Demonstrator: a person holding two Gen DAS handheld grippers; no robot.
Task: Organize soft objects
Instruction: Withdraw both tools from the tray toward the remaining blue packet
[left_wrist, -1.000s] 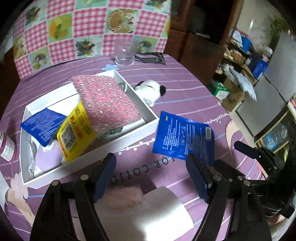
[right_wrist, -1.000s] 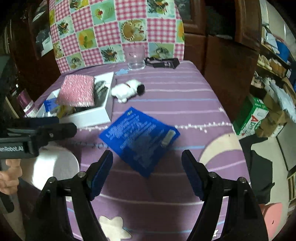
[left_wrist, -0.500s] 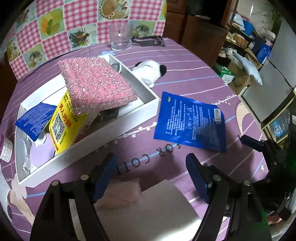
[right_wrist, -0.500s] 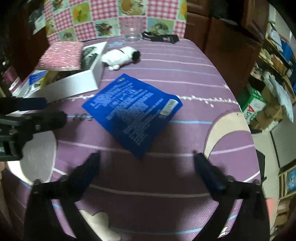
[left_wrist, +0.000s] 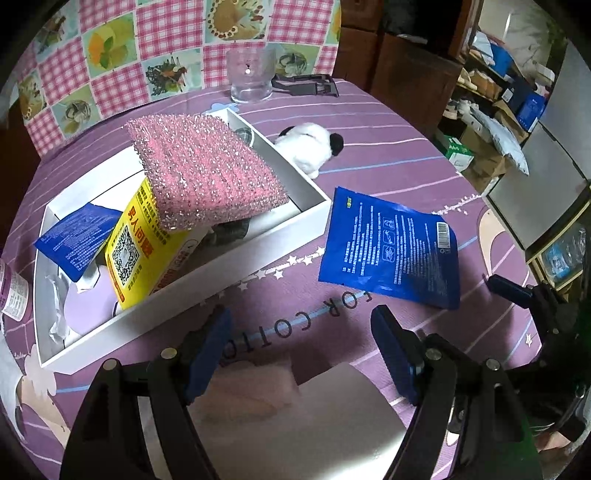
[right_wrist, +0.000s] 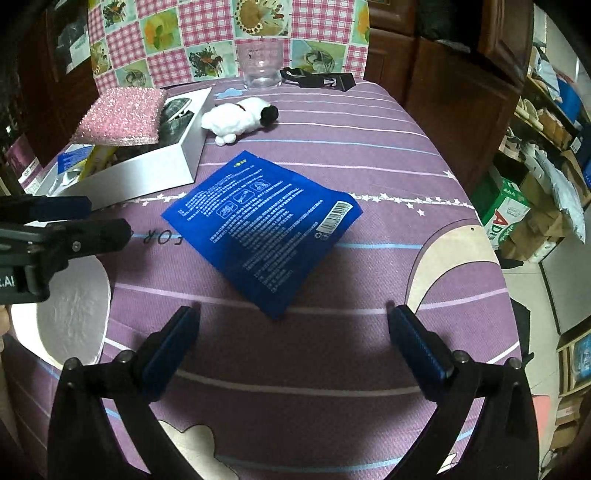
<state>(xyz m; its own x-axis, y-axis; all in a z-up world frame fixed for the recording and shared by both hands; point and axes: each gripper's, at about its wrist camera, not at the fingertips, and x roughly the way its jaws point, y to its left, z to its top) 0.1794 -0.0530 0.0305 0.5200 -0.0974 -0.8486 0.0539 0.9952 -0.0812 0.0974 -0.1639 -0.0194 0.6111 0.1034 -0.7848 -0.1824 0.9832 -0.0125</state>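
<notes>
My right hand-held gripper (right_wrist: 293, 345) just spread wide, empty, above the blue packet (right_wrist: 258, 225) lying flat on the purple table (right_wrist: 369, 147), my left hand-held gripper (left_wrist: 301, 345) released, white tray (left_wrist: 255, 258) beside the packet

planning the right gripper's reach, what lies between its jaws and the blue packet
Only bare purple tablecloth lies between the right gripper and the blue packet, in the right wrist view.
</notes>
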